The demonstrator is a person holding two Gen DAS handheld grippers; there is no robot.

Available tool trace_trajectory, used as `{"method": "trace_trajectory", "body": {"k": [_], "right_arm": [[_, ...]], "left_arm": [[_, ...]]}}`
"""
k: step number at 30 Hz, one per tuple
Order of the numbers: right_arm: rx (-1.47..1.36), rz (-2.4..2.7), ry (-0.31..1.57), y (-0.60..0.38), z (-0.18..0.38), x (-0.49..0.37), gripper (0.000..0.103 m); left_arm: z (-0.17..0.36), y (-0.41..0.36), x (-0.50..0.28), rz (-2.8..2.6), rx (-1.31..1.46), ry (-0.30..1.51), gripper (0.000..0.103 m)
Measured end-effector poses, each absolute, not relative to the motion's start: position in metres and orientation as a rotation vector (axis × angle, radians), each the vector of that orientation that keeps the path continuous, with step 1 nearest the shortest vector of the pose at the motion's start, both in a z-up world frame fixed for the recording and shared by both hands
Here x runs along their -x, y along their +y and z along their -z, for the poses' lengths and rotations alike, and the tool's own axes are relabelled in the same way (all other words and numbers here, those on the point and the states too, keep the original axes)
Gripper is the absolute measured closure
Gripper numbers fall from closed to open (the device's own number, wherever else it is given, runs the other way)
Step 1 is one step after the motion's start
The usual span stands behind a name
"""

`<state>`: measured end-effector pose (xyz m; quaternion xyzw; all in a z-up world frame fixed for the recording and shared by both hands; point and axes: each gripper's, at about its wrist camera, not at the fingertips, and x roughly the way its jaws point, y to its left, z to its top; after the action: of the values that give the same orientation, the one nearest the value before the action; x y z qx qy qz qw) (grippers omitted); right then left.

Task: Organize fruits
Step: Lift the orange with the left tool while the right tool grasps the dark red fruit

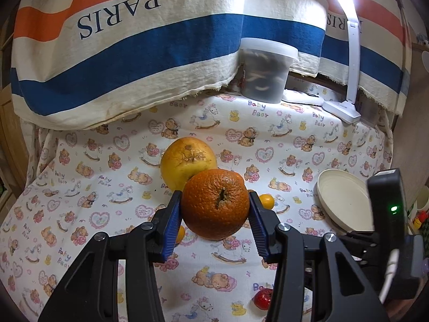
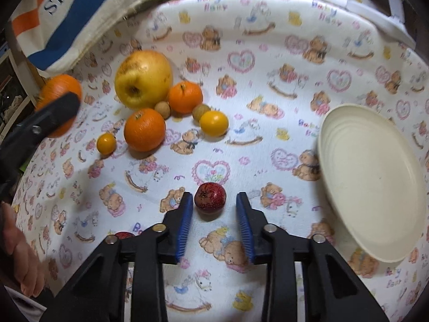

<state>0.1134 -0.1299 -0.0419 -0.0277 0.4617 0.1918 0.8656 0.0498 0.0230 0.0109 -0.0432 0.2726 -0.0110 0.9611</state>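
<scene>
**Orange held aloft, red fruit between spread pads**

The left gripper pinches a large orange between its blue pads, both pads pressed against the peel, the fruit lifted clear of the table with its bear-print cloth; behind it, farther off, sits a big yellow fruit, and a small yellow fruit peeks out just right of the orange; a small red fruit lies near the bottom edge, partly hidden by the gripper's arm; to the right rests a cream plate, and at the far side stand a lidded plastic tub and a white lamp, below a striped cloth.

The right gripper points down at a dark red fruit lying on the table; its pads stand apart on either side of the fruit, the left one very near, the right one with a clear gap, neither pressing; to the far left cluster two small oranges, two brown round fruits and another small yellow fruit; the plate lies well to the right, with nothing on it; a person's hand shows at the left edge.
</scene>
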Motion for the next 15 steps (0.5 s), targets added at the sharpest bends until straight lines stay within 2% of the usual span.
{"method": "trace_trajectory", "body": {"k": [1,9,15], "right_arm": [[0.065,-0.394,0.963,-0.129,0.043,-0.114,0.077],[0.12,-0.402,0.833,-0.145,0.03,-0.088,0.077],[0.108,-0.352,0.622,-0.18,0.006,-0.063,0.077]], "left_arm": [[-0.011,0.023,-0.049,0.023,0.087,0.551,0.057],[-0.016,0.017,-0.042,0.032,0.067,0.514,0.057],[-0.018,0.008,-0.034,0.045,0.04,0.454,0.057]]}}
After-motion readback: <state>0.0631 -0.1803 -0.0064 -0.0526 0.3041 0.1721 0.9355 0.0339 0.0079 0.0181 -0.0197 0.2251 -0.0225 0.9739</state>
